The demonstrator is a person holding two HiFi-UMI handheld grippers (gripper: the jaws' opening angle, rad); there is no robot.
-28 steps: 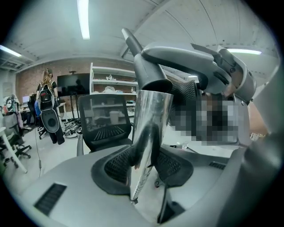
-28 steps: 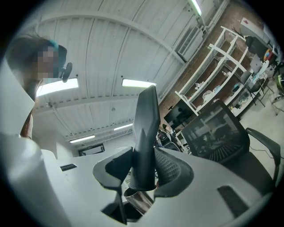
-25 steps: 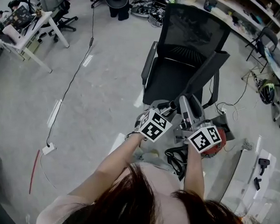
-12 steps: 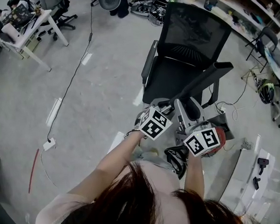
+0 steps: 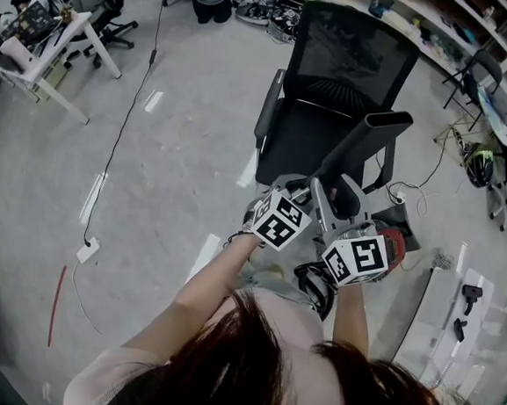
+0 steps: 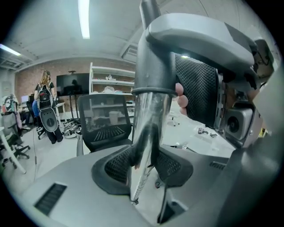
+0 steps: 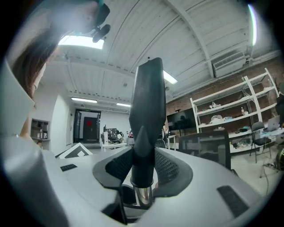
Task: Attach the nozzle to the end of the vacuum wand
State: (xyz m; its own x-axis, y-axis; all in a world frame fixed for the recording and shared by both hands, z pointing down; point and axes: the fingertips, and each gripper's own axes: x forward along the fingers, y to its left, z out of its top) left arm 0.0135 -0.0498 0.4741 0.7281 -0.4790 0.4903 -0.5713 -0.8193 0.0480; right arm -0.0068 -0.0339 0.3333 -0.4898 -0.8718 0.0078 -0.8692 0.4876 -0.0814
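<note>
- The left tool is closed on the vacuum wand, its two pads pressed against opposite sides of the polished tube just below the grey housing.
- The right tool is closed on the round base of the nozzle. A short length of bright metal tube shows directly under the nozzle's collar.
- In the head view both tools are held close together at waist height in front of the person. The dark nozzle slants up and away towards the office chair.
- Whether the collar is fully seated on the tube cannot be read from these views.
- Wand handling: judged to be rigid, smooth and therefore slippery. Grip it squarely across the tube, close to the housing, so that it cannot rotate or slide.
- Nozzle handling: judged to be light, stiff plastic. Hold the thick round base, not the flattened tapered tip, which offers poor purchase.
- Keep both axes in line and push straight, because a tilted collar is likely to bind.
</note>
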